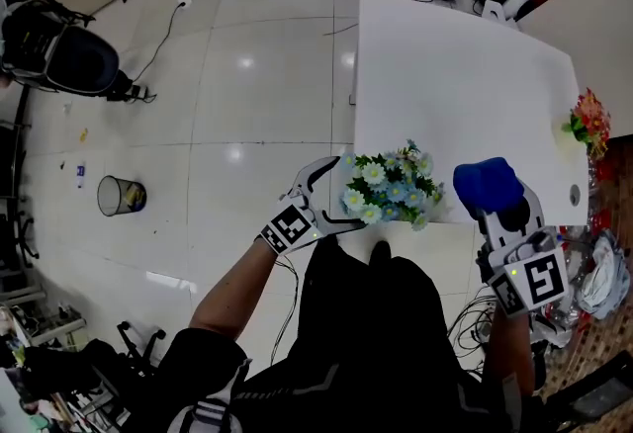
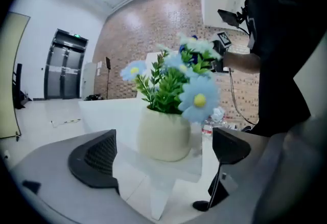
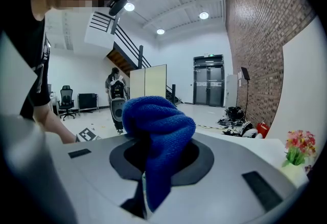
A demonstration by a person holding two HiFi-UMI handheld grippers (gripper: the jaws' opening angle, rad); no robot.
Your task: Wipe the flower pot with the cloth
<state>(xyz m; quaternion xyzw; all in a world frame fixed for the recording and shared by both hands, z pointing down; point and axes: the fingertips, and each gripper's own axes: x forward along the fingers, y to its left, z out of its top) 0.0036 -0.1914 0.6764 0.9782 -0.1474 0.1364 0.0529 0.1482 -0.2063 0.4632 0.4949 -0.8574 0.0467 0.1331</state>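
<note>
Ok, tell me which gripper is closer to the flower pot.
Left. The left gripper, jaws apart, faces the flower pot at close range from its left. The right gripper, shut on the blue cloth, hangs off to the pot's right, aimed away from it.

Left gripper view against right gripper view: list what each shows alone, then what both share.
Left gripper view only: the cream flower pot with blue flowers, standing untouched ahead of the open left claw. Right gripper view only: the blue cloth clamped in the right claw, and a small pot of red flowers in the background. Both: the brick wall and the dark double door.
</note>
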